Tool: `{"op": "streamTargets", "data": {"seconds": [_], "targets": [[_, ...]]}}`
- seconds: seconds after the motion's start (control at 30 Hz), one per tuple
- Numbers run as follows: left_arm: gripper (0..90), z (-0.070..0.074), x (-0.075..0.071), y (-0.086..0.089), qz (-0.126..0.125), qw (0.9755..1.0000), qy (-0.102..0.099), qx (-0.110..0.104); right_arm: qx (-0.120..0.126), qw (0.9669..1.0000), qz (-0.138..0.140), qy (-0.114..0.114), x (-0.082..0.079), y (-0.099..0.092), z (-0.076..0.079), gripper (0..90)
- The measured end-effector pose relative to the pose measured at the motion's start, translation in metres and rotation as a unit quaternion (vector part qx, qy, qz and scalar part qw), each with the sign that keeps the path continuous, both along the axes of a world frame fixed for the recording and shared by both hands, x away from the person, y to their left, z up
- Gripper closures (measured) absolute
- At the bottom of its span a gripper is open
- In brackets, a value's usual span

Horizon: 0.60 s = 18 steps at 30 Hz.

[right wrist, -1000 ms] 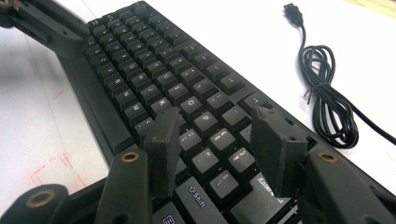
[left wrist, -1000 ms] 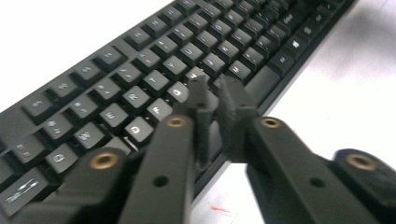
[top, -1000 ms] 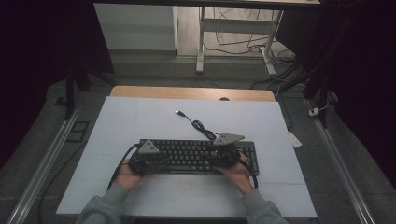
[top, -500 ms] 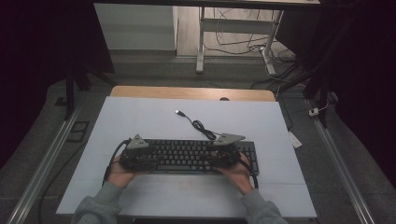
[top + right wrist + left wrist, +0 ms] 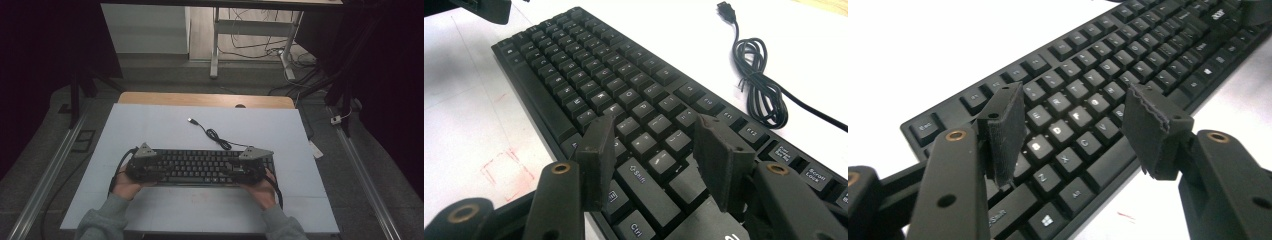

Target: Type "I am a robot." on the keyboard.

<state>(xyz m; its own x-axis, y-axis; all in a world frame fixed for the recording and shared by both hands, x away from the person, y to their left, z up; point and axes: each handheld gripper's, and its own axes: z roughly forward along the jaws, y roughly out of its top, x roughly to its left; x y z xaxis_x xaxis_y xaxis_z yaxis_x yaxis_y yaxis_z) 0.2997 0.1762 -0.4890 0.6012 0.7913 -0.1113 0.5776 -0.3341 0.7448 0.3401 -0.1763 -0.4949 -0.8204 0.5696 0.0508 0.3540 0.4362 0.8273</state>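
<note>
A black keyboard [image 5: 200,167] lies flat across the near middle of the white table. Its black cable [image 5: 216,136] coils behind it and ends in a loose USB plug [image 5: 191,120]. My left gripper [image 5: 159,170] hovers open over the keyboard's left end; in the left gripper view it [image 5: 1073,125] frames the letter keys [image 5: 1148,55] with nothing between its pads. My right gripper [image 5: 234,172] is open over the right end. In the right gripper view it [image 5: 651,150] stands above the shift key area [image 5: 589,75], and the coiled cable [image 5: 759,85] lies beyond.
The white table top [image 5: 150,125] has free room behind and to both sides of the keyboard. A wooden strip [image 5: 200,99] edges its far side. Faint red marks [image 5: 506,172] are drawn on the surface in front of the keyboard. Metal rails [image 5: 360,165] flank the table.
My left gripper has slid leftward along the keyboard toward its left end. The right gripper has shifted slightly to the right. The keyboard and cable stay put.
</note>
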Motion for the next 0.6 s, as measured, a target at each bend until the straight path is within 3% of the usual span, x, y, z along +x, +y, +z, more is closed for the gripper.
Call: {"op": "streamTargets", "data": {"seconds": [0.33, 0.6], "targets": [[41.1, -0.0041, 0.0015, 0.0024, 0.016, 0.9998, 0.000, 0.010, -0.013, 0.9999, 0.006, -0.001, 0.0020, 0.0024, -0.0017, 51.2], [42.0, -0.0057, 0.0052, 0.0060, 0.034, 0.9992, -0.013, 0.014, -0.020, 0.9998, 0.008, 0.002, 0.0045, 0.0041, -0.0048, 50.8]]}}
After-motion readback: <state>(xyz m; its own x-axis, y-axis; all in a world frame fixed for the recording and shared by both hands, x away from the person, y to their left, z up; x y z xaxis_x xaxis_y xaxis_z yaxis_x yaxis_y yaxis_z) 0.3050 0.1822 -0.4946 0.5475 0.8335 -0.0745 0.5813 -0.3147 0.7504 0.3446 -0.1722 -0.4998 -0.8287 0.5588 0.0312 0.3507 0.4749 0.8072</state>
